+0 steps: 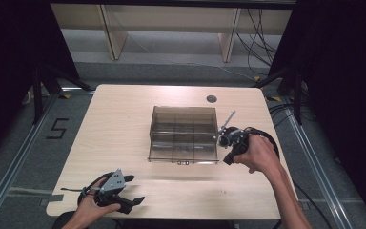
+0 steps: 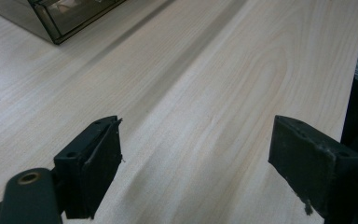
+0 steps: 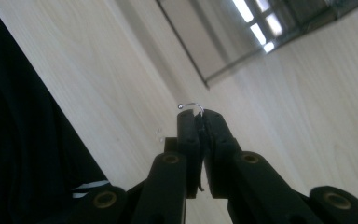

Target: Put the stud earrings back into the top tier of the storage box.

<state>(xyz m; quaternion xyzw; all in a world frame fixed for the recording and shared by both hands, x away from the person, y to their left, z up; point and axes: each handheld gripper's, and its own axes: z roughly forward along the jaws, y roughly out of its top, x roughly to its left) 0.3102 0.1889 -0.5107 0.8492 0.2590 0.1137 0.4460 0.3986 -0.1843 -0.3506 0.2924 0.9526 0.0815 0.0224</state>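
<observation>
The left tongs [image 1: 132,191] sit low near the front edge of the worktop [image 1: 124,124], with their jaws wide apart. The left hand [image 1: 91,204] holds them from behind. The right tongs [image 1: 225,134] are up above the worktop's right side, jaws squeezed together, held by the right hand [image 1: 257,153].

Table [image 1: 124,124] in the middle of the floor, shelving behind its far edge. Box [image 1: 183,133] on the table, a little right of centre, partitioned into compartments. Round hole [image 1: 211,99] in the tabletop behind the box, toward the far right corner. Right gripper [image 1: 225,136] just beside the box's right wall, above the tabletop, a small hook [image 3: 192,106] pinched at the tips of its closed jaws. Left gripper [image 1: 132,190] near the table's front edge, left of centre, well apart from the box, jaws spread wide over bare tabletop. Floor rails along both sides of the table.
</observation>
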